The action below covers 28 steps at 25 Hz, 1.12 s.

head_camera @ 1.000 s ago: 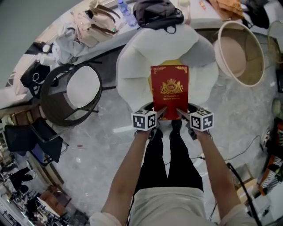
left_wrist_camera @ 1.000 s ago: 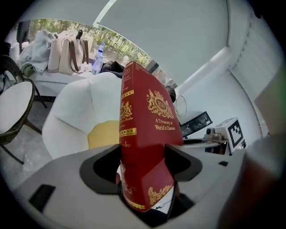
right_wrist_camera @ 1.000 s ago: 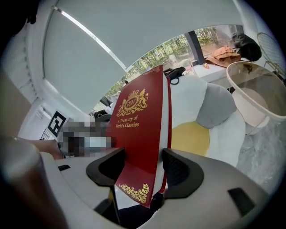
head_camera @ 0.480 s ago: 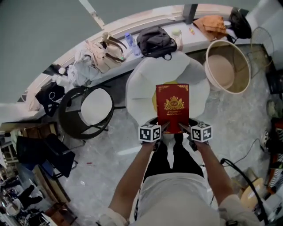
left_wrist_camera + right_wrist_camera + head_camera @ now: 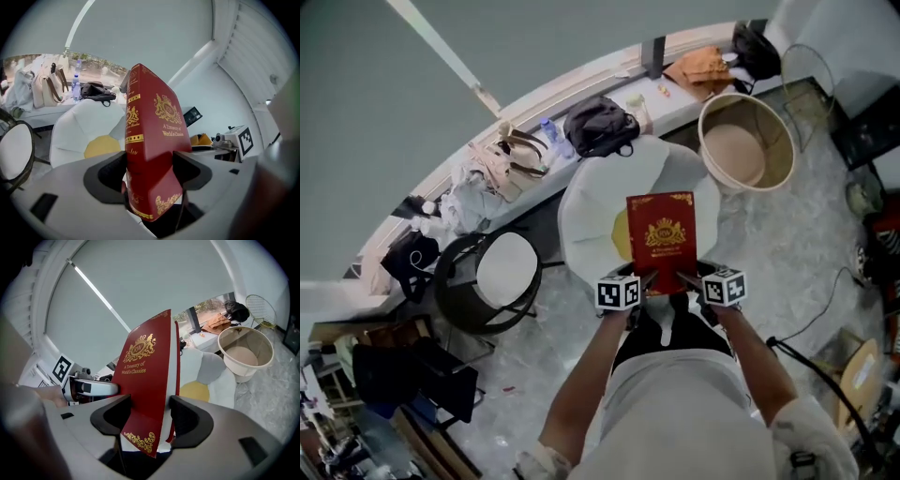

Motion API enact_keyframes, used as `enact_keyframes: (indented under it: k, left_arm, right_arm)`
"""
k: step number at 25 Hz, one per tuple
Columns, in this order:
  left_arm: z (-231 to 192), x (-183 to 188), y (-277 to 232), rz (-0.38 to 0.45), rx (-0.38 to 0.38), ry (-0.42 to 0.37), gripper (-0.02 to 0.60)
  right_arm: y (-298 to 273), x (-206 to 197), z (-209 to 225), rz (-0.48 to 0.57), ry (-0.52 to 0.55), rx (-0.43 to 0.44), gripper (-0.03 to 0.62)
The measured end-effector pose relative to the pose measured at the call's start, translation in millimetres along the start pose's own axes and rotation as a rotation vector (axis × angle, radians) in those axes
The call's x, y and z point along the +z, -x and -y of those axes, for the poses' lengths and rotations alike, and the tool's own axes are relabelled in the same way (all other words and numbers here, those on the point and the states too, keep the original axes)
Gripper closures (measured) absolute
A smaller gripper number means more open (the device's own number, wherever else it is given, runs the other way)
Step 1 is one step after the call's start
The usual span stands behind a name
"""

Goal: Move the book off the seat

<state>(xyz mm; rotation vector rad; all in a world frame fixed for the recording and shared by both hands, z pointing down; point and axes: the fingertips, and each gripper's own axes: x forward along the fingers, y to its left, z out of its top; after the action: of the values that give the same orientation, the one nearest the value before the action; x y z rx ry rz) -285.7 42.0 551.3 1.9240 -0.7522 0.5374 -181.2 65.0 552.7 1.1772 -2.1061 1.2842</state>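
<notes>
A thick red book point(image 5: 661, 236) with gold print is held up in the air over the white petal-shaped seat point(image 5: 591, 202) with its yellow centre point(image 5: 621, 236). My left gripper point(image 5: 643, 280) is shut on the book's near left corner, and my right gripper point(image 5: 682, 278) is shut on its near right corner. In the left gripper view the book's point(image 5: 151, 145) spine stands between the jaws of the left gripper point(image 5: 149, 169). In the right gripper view the book's point(image 5: 146, 385) front cover is pinched by the right gripper point(image 5: 151, 420). The book is clear of the seat.
A round beige tub point(image 5: 745, 142) stands on the floor right of the seat. A black-framed round chair point(image 5: 492, 274) stands to the left. Behind the seat a curved ledge point(image 5: 581, 89) carries bags, a black backpack point(image 5: 598, 125) and a bottle. Cables lie on the floor at right.
The book has been lifted higher and drawn back from the seat with both grippers still on it. The seat and floor look smaller as the head view rose.
</notes>
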Motion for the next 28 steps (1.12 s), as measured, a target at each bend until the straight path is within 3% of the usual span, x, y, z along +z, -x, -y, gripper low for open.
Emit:
enact_keyframes:
  k: [9, 16, 28]
  left_arm:
    - [68, -15, -25, -0.089, -0.087, -0.112, 0.272]
    - [129, -24, -51, -0.152, -0.114, -0.196, 0.270]
    - [222, -39, -120, -0.172, -0.102, -0.224, 0.270]
  right_arm:
    - [72, -21, 24, 0.121, -0.100, -0.103, 0.310]
    - [126, -39, 54, 0.179, -0.188, -0.120, 0.310]
    - [205, -52, 138, 0.195, -0.209, -0.108, 0.310]
